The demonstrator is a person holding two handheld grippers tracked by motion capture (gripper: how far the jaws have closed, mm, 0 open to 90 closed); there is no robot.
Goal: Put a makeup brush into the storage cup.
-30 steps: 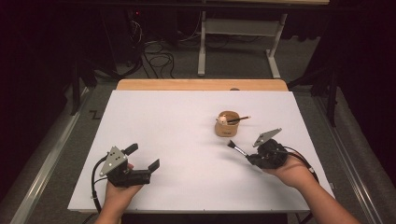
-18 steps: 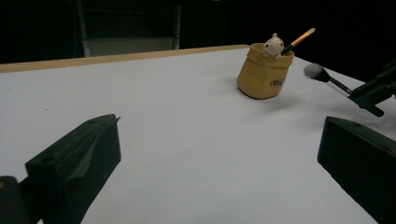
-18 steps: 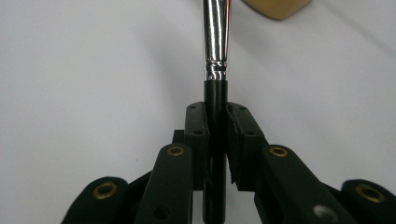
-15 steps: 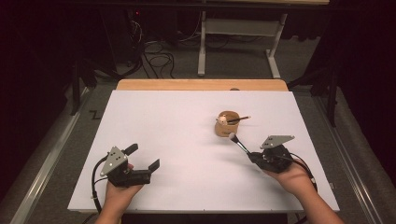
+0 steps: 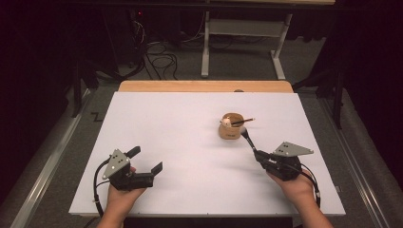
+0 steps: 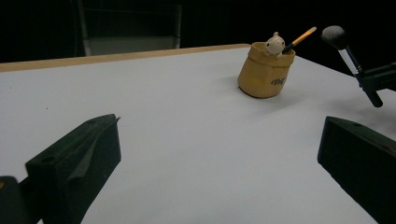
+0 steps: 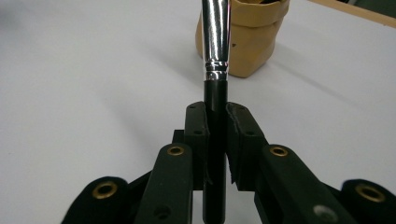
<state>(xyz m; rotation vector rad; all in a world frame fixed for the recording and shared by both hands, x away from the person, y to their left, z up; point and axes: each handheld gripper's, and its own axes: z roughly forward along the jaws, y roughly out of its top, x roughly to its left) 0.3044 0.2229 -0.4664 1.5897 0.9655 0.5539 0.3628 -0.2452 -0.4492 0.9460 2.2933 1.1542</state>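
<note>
Two of my right fingers (image 7: 215, 135) squeeze the brush (image 7: 215, 42) near the pot (image 5: 231, 127). My left fingers (image 5: 145, 160) stay wide apart above the bench (image 5: 166, 118).

The left gripper (image 5: 145, 160) rests with jaws wide apart, while the right gripper (image 5: 257, 154) looks clamped tight.

My right gripper (image 5: 260, 156) is black, with brass-coloured rivets on its links and a grey plate on top. The makeup brush (image 7: 215, 84) in it has a black handle, a shiny silver ferrule and a dark, grey-tipped head. At centre right of the high view stands a tan pouch-shaped holder (image 5: 231, 128) with dark lettering, a cream figurine (image 6: 275, 45) and an orange-handled brush (image 6: 302, 37). My left gripper (image 5: 145, 163) is black too. The table (image 5: 161, 123) is white, edged in pale wood.
</note>
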